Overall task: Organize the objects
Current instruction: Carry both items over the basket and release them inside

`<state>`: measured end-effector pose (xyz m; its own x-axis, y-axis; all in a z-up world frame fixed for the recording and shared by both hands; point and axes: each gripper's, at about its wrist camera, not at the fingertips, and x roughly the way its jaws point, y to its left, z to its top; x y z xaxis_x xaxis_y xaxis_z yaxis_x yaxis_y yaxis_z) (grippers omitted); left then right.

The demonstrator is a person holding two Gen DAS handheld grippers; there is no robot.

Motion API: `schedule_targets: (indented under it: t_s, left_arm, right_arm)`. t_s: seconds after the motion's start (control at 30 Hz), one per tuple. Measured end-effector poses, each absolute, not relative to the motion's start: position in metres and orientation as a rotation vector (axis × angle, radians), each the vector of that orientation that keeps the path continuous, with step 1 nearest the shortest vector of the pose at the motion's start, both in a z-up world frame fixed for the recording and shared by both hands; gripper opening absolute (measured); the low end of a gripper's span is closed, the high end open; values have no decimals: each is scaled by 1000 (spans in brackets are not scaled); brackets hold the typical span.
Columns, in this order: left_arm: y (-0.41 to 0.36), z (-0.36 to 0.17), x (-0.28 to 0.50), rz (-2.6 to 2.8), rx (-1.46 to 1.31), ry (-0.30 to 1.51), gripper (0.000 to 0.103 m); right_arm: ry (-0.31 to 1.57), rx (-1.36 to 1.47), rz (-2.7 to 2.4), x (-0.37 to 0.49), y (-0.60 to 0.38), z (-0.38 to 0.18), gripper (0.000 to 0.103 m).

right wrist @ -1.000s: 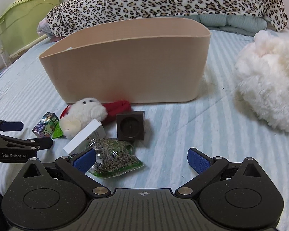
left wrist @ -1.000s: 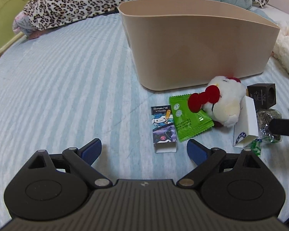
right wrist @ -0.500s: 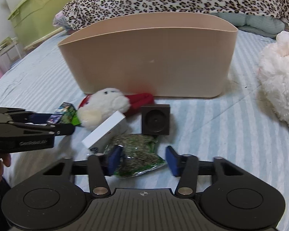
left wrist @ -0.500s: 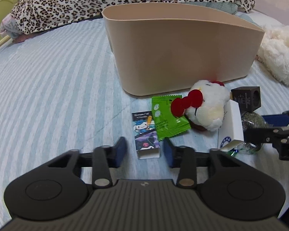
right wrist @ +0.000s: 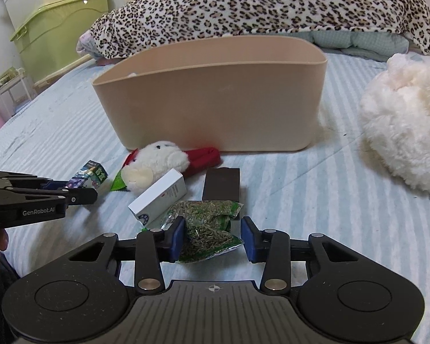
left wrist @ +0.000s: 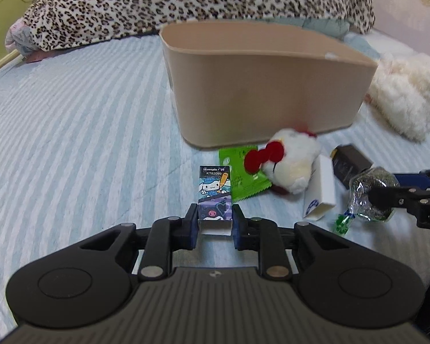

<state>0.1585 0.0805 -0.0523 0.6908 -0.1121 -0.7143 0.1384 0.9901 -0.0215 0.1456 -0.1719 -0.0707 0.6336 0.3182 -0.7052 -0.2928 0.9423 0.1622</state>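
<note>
Hand-held gripper (left wrist: 215, 223) around cartoon box (left wrist: 215, 193)

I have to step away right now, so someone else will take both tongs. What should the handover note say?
Left tongs: shut on the cartoon card box, which looks still down on the bed.
Right tongs: around the dried herb bag; left pad touches it, right pad shows a gap, so not yet gripped.
Still lying in front of the beige bin: green sachet, white plush with red bow, white carton, dark cube.
Done: nothing seen inside the bin, though its floor is hidden.
Left: finish both grasps, drop both in the bin, then likely the other four.
</note>
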Motion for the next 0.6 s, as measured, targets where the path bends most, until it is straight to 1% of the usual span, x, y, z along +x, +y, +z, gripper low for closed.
schedule_targets:
  t_s: [0.17,0.37,0.6]
  left_arm:
    - [84,-30,146,-135,5,731,25]
    - [83,2,142,-130,17,647,25]
    - [71,33,158,-104,41,550,25]
  right_arm:
    - [758,69,340,138,-186,-51,38]
    - [648,76,314,135,-197,-20,38]
    - [516,98,278,157,-209,16,38]
